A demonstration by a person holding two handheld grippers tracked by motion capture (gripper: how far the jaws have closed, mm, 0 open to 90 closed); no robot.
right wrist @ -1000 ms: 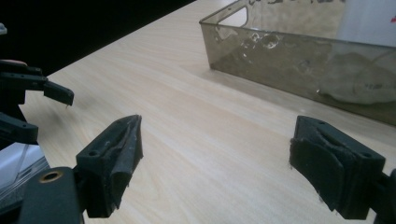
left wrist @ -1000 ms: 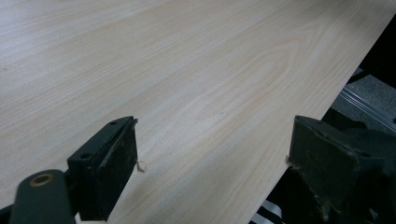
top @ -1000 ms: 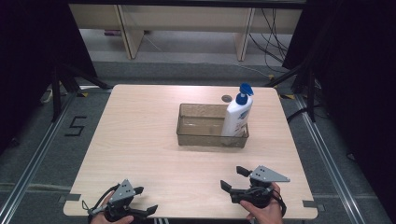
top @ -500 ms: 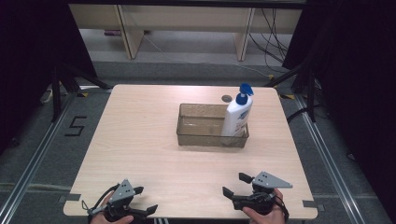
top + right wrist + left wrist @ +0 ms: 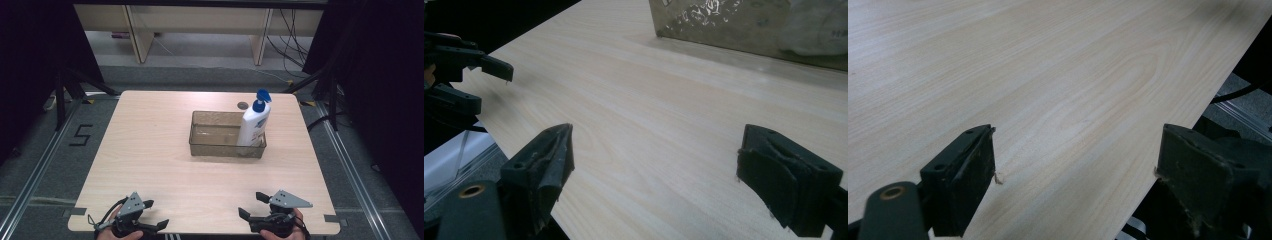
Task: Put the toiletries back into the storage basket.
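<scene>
On the pale wood table, above grey flooring, both tools rest spread, empty.

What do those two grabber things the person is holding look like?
Both are black. The left gripper has two chunky black jaws with flat dark pads, a small grey plate on top and a thin black cable looping off its side. The right gripper has a bigger grey three-cornered plate on top. Up close, the pads look worn and frayed at the edges, and a brass-coloured ring sits near the base of a jaw.
</scene>
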